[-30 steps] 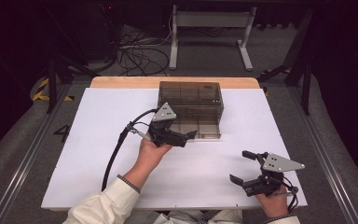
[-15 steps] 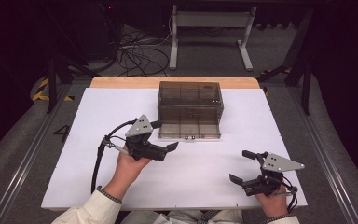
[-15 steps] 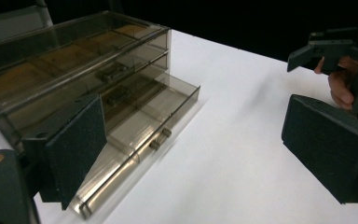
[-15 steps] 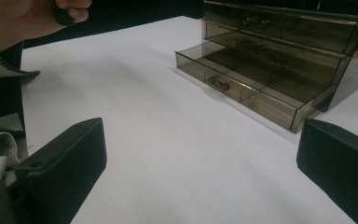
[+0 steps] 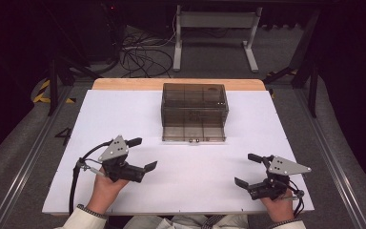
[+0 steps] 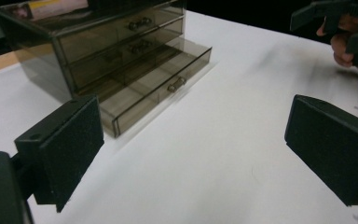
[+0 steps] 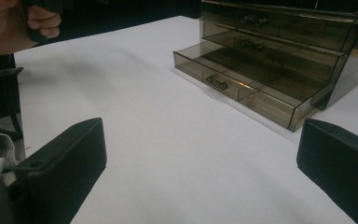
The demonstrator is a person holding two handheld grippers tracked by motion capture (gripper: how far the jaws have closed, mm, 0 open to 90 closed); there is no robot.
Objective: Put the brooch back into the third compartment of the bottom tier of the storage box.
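A smoky transparent drawer box [image 5: 193, 107] stands at the middle back of the white table [image 5: 124, 119]. Its bottom drawer [image 5: 194, 135] is pulled out a little, its empty compartments visible in the left gripper view [image 6: 163, 84] and the right gripper view [image 7: 247, 84]. My left gripper [image 5: 143, 153] hovers open at the near left, well apart from the box, with nothing between its jaws [image 6: 196, 144]. At the near right my right gripper [image 5: 246, 170] is open and empty too [image 7: 203, 168].
A wooden strip [image 5: 124, 84] runs along the table's far edge. Beyond it lie floor cables [image 5: 138, 55] and a metal stand [image 5: 214, 28]. The other hand and its gripper [image 6: 340, 28] appear far off in the left gripper view.
My left gripper has drawn back from the front of the drawer box toward the near left. The right gripper has not moved.
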